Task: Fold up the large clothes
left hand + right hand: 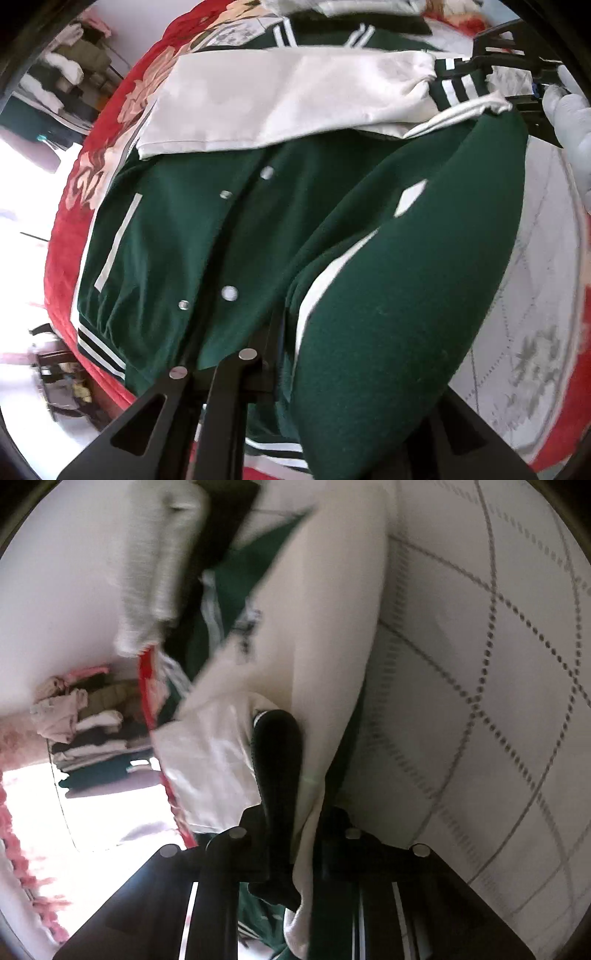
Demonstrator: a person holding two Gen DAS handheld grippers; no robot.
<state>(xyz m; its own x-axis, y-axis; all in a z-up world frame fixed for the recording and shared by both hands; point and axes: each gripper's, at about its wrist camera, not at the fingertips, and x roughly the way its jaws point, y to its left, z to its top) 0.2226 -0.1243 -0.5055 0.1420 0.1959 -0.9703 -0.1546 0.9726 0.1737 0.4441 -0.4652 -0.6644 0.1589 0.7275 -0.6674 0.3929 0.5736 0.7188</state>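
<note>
One green varsity jacket [192, 236] lies spread on a bed, snap front up, with silver snaps down the placket, a white pocket welt, and black-and-white striped ribbing at hem and cuffs. Its white sleeve [288, 99] is folded across the chest, the striped cuff [458, 85] reaching the bed's far side. A green fold of the jacket's body rises in the near foreground, pinched between the closed fingers of the left gripper [258, 369]. The right gripper [306, 775] is clamped on white sleeve fabric; in the left wrist view it shows beyond the cuff, held by a gloved hand [569, 110]. Beneath lies a red floral blanket [70, 236] and a white quilted cover [480, 701]. Folded clothes [92, 731] are stacked beyond the bed's edge.
</note>
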